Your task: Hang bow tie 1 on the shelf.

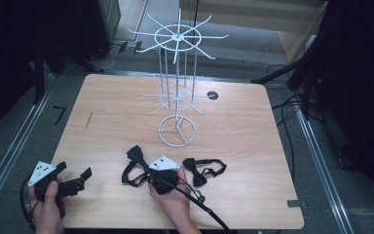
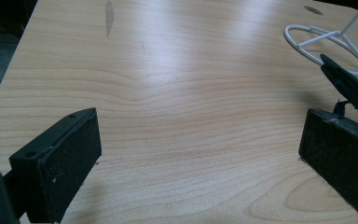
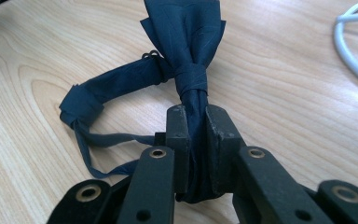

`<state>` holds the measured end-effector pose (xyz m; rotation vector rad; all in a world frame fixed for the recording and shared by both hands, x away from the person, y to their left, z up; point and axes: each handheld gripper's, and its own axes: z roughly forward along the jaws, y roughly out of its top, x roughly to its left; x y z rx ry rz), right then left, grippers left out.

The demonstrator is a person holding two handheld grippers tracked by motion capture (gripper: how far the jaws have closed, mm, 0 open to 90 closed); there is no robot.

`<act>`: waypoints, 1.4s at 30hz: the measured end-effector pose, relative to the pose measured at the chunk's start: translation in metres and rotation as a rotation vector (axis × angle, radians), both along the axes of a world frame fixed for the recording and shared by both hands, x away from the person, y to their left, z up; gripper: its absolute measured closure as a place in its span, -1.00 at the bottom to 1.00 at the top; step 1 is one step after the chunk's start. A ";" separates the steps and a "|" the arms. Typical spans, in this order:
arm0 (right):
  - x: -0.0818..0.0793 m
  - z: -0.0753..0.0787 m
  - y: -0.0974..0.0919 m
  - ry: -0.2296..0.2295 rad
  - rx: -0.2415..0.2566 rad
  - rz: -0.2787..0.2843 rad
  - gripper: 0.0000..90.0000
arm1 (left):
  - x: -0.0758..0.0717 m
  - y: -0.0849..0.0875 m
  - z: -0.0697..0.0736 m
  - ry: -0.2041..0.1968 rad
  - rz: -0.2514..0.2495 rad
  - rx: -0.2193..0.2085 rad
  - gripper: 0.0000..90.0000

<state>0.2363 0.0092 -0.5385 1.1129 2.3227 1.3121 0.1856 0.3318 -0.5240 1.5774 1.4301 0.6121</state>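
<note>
A dark navy bow tie [image 3: 186, 42] with a looped strap [image 3: 107, 88] is pinched at one wing by my right gripper [image 3: 196, 116], which is shut on it. In the high view that bow tie [image 1: 135, 157] lies at the table's front middle, under the right gripper [image 1: 152, 171]. A second black bow tie [image 1: 200, 168] lies just to its right. My left gripper [image 1: 78, 178] hovers open at the front left corner; between its jaws there is bare wood, and the first tie's wing [image 2: 349, 86] shows at the right of its view.
A white wire display rack [image 1: 176, 63] with radiating hooks stands on a ring base [image 1: 177, 130] in the middle of the wooden table [image 1: 112, 112]. A small dark hole [image 1: 213, 95] lies behind it. Cables trail on the floor to the right.
</note>
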 end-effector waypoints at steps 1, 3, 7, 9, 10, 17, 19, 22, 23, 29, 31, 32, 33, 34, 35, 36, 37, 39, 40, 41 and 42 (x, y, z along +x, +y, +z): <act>0.000 0.000 -0.001 -0.007 0.001 0.000 0.84 | 0.000 0.000 0.000 0.000 0.000 0.000 -1.00; -0.002 0.002 -0.002 -0.022 0.004 -0.001 0.84 | 0.000 0.000 0.000 0.001 0.000 0.000 -1.00; -0.004 0.007 -0.004 -0.051 0.012 0.003 0.84 | 0.000 0.000 0.000 0.001 0.000 0.000 -1.00; -0.005 0.011 -0.006 -0.068 0.024 -0.002 0.84 | 0.000 0.000 0.000 0.000 0.000 0.000 -1.00; -0.005 0.013 -0.007 -0.074 0.029 -0.008 0.84 | 0.000 0.000 0.000 0.000 0.000 0.000 -1.00; -0.007 0.023 -0.013 -0.116 0.059 -0.020 0.84 | 0.000 0.000 0.000 0.000 0.000 0.000 -1.00; -0.007 0.026 -0.014 -0.126 0.065 -0.024 0.85 | 0.000 0.000 0.000 0.000 0.000 0.001 -1.00; -0.008 0.029 -0.016 -0.139 0.074 -0.029 0.84 | 0.000 0.000 0.000 -0.001 0.001 0.001 -1.00; -0.008 0.029 -0.016 -0.139 0.074 -0.029 0.84 | 0.000 0.000 0.000 -0.001 0.001 0.001 -1.00; -0.009 0.035 -0.019 -0.159 0.083 -0.040 0.84 | 0.000 0.000 0.000 0.000 0.000 0.001 -1.00; -0.010 0.037 -0.020 -0.166 0.089 -0.044 0.84 | 0.000 0.000 0.000 0.000 0.000 0.000 -1.00; -0.010 0.038 -0.021 -0.173 0.090 -0.042 0.84 | 0.000 0.000 0.000 -0.001 0.001 0.000 -1.00; -0.010 0.039 -0.022 -0.179 0.092 -0.045 0.85 | 0.000 0.000 0.000 -0.001 0.001 0.000 -1.00; -0.010 0.040 -0.022 -0.181 0.097 -0.046 0.85 | 0.000 0.000 0.000 0.000 0.000 0.000 -1.00; -0.010 0.042 -0.023 -0.185 0.101 -0.047 0.85 | 0.000 0.000 0.000 0.000 0.000 0.001 -1.00; -0.010 0.044 -0.024 -0.190 0.105 -0.052 0.85 | 0.000 0.000 0.000 -0.001 0.000 0.001 -1.00; -0.011 0.047 -0.025 -0.201 0.108 -0.051 0.85 | 0.000 0.000 0.000 0.000 0.001 0.000 -1.00; -0.011 0.049 -0.025 -0.206 0.109 -0.052 0.84 | 0.000 0.000 0.000 -0.001 0.001 0.000 -1.00; -0.011 0.051 -0.026 -0.211 0.111 -0.051 0.84 | 0.000 0.000 0.000 -0.001 0.001 0.000 -1.00; -0.011 0.052 -0.027 -0.215 0.112 -0.052 0.84 | 0.000 0.000 0.000 -0.001 0.000 0.001 -1.00; -0.011 0.054 -0.028 -0.222 0.113 -0.054 0.84 | 0.000 0.000 0.000 0.000 0.001 0.001 -1.00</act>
